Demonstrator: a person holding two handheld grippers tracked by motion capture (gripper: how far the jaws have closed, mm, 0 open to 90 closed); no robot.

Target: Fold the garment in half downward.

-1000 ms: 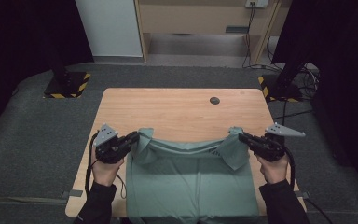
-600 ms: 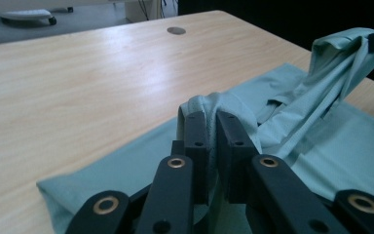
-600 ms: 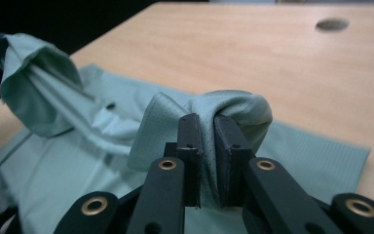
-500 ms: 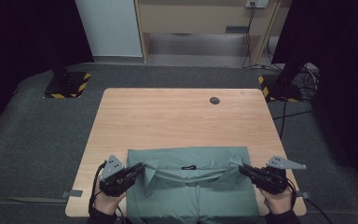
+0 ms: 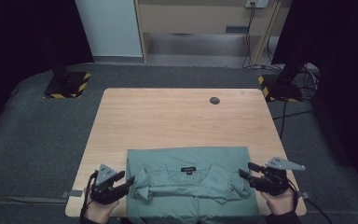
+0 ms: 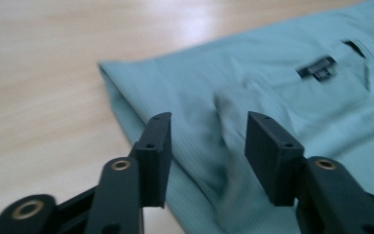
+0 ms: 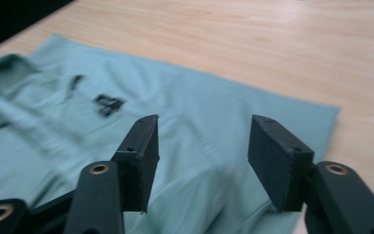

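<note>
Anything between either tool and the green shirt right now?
Nothing visible. The left tool and right tool sit at the side edges of the shirt, jaws apart after just opening, fabric lying loose between the pads and not pinched. The table beyond the shirt holds just a small dark disc.

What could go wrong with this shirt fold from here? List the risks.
The green shirt hangs over the table's near edge, so it may slide off. The folded-in sleeves look bunched and could spring back. The left tongs, just opened, stand astride a raised fold, so pulling away may snag it.
</note>
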